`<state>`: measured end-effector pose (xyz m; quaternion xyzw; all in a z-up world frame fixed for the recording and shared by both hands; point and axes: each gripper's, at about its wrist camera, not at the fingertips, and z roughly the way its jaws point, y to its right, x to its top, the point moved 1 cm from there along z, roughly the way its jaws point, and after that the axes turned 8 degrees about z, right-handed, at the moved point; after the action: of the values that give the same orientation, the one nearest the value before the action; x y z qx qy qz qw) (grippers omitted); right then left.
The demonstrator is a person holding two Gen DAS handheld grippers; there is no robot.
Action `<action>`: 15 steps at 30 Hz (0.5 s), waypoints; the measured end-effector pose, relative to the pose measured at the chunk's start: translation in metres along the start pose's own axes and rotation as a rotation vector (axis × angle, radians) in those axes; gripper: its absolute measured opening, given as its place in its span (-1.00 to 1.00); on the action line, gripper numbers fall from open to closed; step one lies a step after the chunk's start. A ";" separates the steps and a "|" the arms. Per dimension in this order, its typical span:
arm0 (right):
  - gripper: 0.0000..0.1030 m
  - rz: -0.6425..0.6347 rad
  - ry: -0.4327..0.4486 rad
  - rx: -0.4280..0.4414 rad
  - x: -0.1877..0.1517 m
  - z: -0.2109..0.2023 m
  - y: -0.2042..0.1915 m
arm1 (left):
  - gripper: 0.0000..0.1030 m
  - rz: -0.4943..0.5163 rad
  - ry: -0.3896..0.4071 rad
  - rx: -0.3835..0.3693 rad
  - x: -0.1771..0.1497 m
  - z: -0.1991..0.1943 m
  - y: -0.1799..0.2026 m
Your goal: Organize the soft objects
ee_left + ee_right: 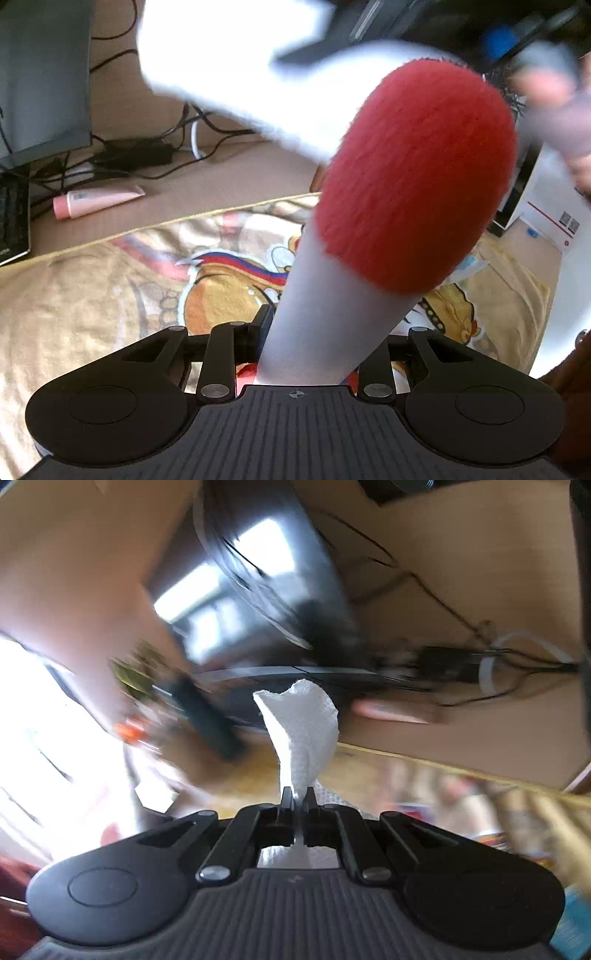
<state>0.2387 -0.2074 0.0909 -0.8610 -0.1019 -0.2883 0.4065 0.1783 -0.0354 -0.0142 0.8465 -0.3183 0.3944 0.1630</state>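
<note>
In the left wrist view we see our left tool (314, 332) clamped on a sock (388, 206), grey at the leg and red at the toe, which rises from between the fingers toward one o'clock and fills the middle of the picture. Below it lies a blanket (110, 288) printed with a cartoon figure, spread over the lower half of the view. Beyond the blanket's edge, at ten o'clock, a pink tube (96, 200) lies on the brown counter (229, 177), near a black power brick (136, 155) and a tangle of cables. A white blurred sheet (229, 62) crosses the top at twelve o'clock; we cannot tell what it is. In the right wrist view our right tool (297, 797) is pinched shut on a white paper towel (304, 731), which stands up from the fingertips toward twelve o'clock, twisted narrow at the grip and fanning wider above. The background there is smeared, with dark shapes and cables at two o'clock.
</note>
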 end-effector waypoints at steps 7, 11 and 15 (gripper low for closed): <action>-0.87 -0.068 -0.099 0.081 -0.024 -0.015 -0.033 | -0.36 0.001 -0.011 0.001 0.001 0.003 -0.002; -0.80 -0.102 -0.172 0.029 -0.041 -0.012 -0.029 | -0.36 -0.003 -0.016 0.002 0.003 0.004 -0.006; -0.78 -0.054 -0.201 -0.019 -0.046 -0.006 -0.013 | -0.35 0.000 -0.018 -0.004 0.005 0.007 -0.008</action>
<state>0.1934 -0.2002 0.0755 -0.8864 -0.1624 -0.2124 0.3780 0.1894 -0.0352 -0.0150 0.8496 -0.3206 0.3862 0.1617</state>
